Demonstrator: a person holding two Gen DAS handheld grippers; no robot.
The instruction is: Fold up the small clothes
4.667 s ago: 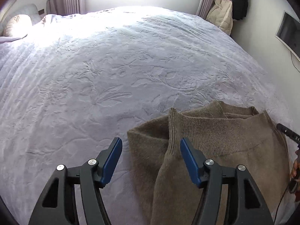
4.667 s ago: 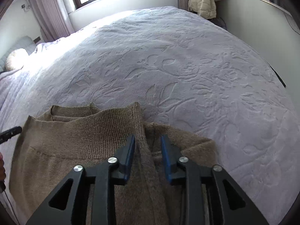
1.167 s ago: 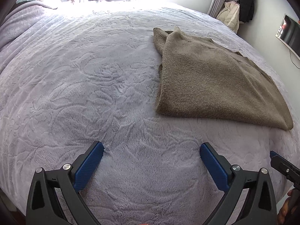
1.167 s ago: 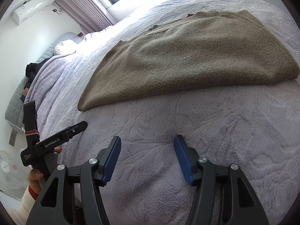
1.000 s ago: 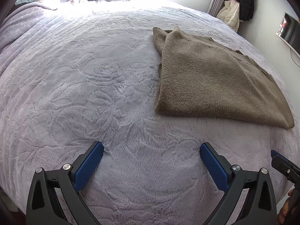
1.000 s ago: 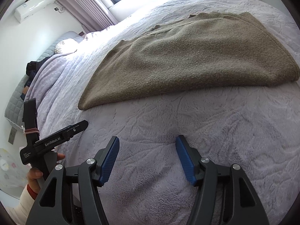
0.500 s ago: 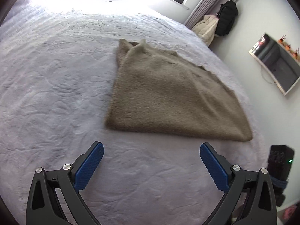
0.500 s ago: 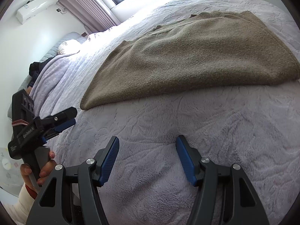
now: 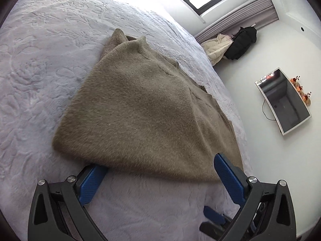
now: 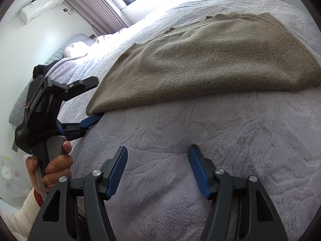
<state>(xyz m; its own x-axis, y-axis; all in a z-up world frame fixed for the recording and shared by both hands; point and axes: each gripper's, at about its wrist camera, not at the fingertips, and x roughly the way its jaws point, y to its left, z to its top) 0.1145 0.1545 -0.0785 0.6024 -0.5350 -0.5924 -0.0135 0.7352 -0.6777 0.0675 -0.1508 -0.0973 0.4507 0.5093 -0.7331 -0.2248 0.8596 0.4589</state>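
Note:
A tan knitted sweater [image 9: 144, 108] lies folded flat on the lavender bedspread [image 9: 40, 64]; it also shows in the right wrist view [image 10: 210, 60]. My left gripper [image 9: 158, 172] is open wide at the sweater's near folded edge, its left finger tip slipped under the near corner and its right finger over the cloth edge. In the right wrist view the left gripper [image 10: 90, 100] straddles that same corner. My right gripper [image 10: 158, 168] is open and empty, hovering over bare bedspread [image 10: 240, 140] short of the sweater.
A window and curtains are at the far side. A jacket and black bag [image 9: 230, 44] hang by the wall, and a wall screen [image 9: 284, 100] is on the right. A pillow [image 10: 76, 48] and an air conditioner [image 10: 43, 3] lie toward the left.
My left gripper has moved forward and right to the sweater's near edge, and now its fingers straddle the corner. The right gripper has stayed almost still, open.

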